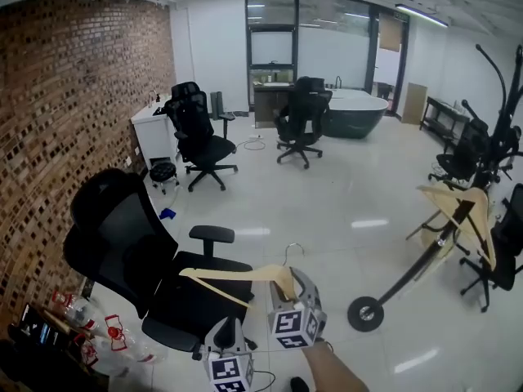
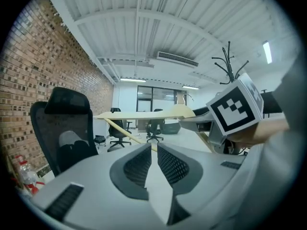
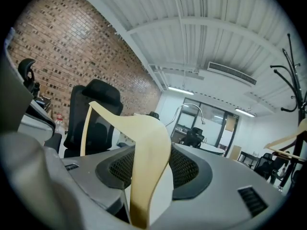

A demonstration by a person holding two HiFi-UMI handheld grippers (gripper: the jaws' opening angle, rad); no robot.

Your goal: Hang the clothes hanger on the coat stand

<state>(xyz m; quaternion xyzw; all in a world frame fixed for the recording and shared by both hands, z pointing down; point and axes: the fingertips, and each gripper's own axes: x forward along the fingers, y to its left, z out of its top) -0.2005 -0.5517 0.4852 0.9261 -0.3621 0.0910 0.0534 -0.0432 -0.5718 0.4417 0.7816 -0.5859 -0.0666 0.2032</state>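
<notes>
A pale wooden clothes hanger (image 1: 245, 276) with a metal hook (image 1: 292, 251) is level above an office chair, and my right gripper (image 1: 286, 291) is shut on its right end. In the right gripper view the hanger's arm (image 3: 146, 143) runs up between the pads of my right gripper (image 3: 151, 153). My left gripper (image 1: 227, 327) sits just below and left of it, jaws nearly together with nothing in them. In the left gripper view it (image 2: 152, 150) points at the hanger (image 2: 144, 115). The black coat stand (image 1: 425, 256) leans at the right and carries other wooden hangers (image 1: 462, 211).
A black office chair (image 1: 139, 260) stands directly under the hanger, next to the brick wall (image 1: 65, 113). More office chairs (image 1: 200, 141) stand behind. The stand's round base (image 1: 365, 314) rests on the white floor. Bottles and clutter (image 1: 90, 325) lie at the lower left.
</notes>
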